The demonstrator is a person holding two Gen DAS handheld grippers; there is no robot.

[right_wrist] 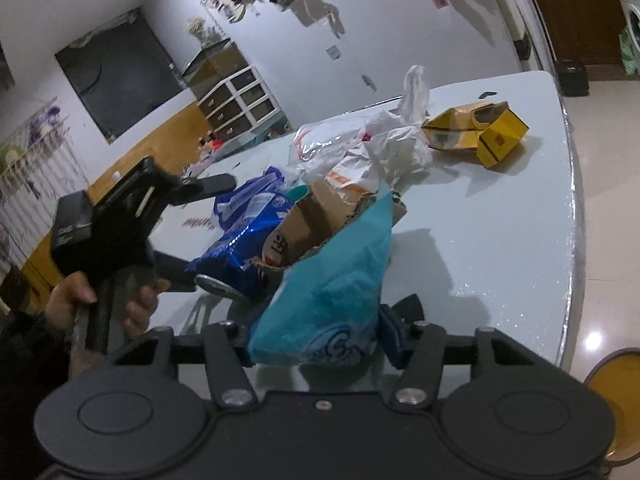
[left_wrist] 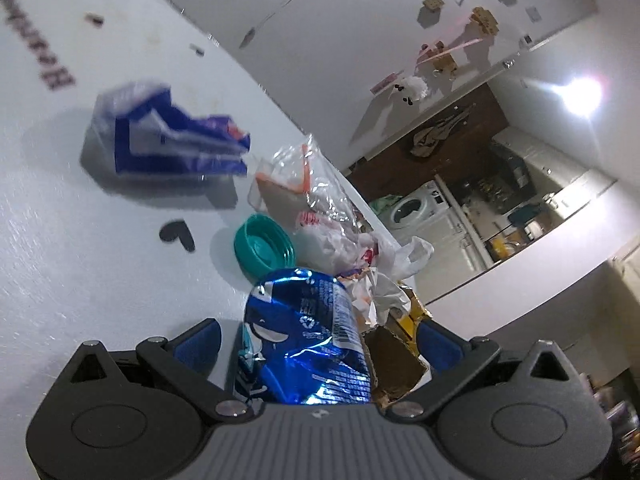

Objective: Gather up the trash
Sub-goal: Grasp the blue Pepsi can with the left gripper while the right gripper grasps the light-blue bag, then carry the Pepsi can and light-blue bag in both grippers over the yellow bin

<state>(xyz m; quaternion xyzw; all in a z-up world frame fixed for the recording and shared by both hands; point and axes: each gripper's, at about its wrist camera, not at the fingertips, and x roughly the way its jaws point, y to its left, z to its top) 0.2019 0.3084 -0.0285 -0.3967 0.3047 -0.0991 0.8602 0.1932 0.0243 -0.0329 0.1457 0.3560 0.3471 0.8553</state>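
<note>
White table (right_wrist: 500, 240) lies bare toward its edge; right tool (right_wrist: 320, 344) clenches teal bag (right_wrist: 332, 292), left tool (left_wrist: 316, 344) spread around blue can (left_wrist: 308, 340).

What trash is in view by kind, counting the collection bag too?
Can: 1, blue can
Lid: 1, teal lid
Wrapper: 1, blue-white wrapper
Cardboard: 1, cardboard piece
Box: 1, yellow box
Bags: 3, teal bag, clear bag, white bag
Total: 8
</note>
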